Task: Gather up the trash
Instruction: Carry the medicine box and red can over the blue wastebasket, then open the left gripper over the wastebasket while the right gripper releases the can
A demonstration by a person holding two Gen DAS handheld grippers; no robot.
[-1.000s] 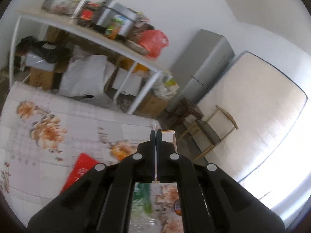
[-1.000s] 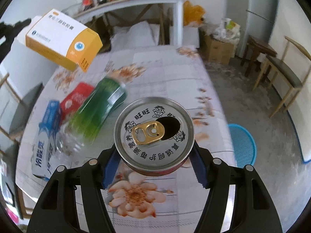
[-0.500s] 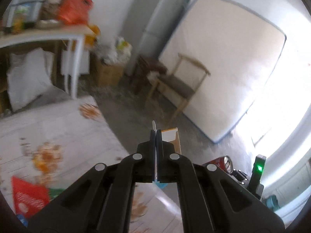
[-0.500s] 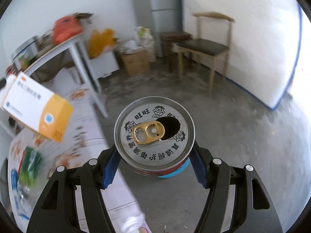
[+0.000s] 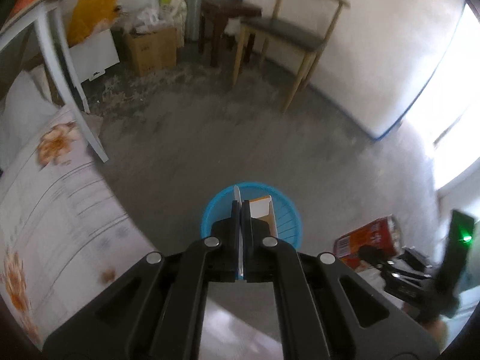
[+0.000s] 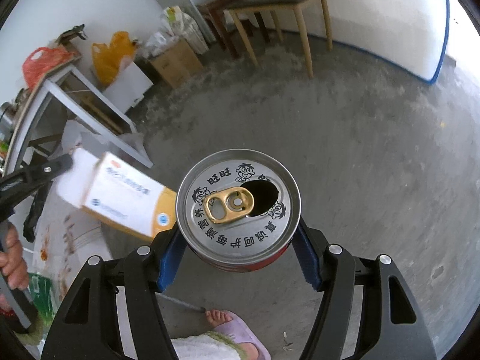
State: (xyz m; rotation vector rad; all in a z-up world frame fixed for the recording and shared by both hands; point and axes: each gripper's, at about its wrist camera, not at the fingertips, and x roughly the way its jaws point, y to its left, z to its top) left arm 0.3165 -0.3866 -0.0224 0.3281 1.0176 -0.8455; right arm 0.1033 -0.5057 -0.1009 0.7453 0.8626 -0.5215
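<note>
My left gripper (image 5: 241,210) is pressed together on a flap of the box (image 6: 120,198), which hangs above the blue basket (image 5: 285,210) on the floor. My right gripper (image 6: 237,240) pinches the opened can (image 6: 238,207), held just right of the box.

— We see a blue basket (image 5: 286,216) on the grey floor (image 5: 210,138), and our black left gripper (image 5: 241,210) pinching a white-and-orange carton (image 6: 120,199).

— Our right gripper (image 6: 238,237), black with blue pads (image 6: 306,258), grips a red can (image 6: 238,207) with a silver top, gold tab and black cartoon faces.

— We also note the white tablecloth (image 5: 54,210) printed with orange flowers, a yellow bag (image 6: 111,57), a red bag (image 6: 42,64) and a lilac slipper (image 6: 240,333).
</note>
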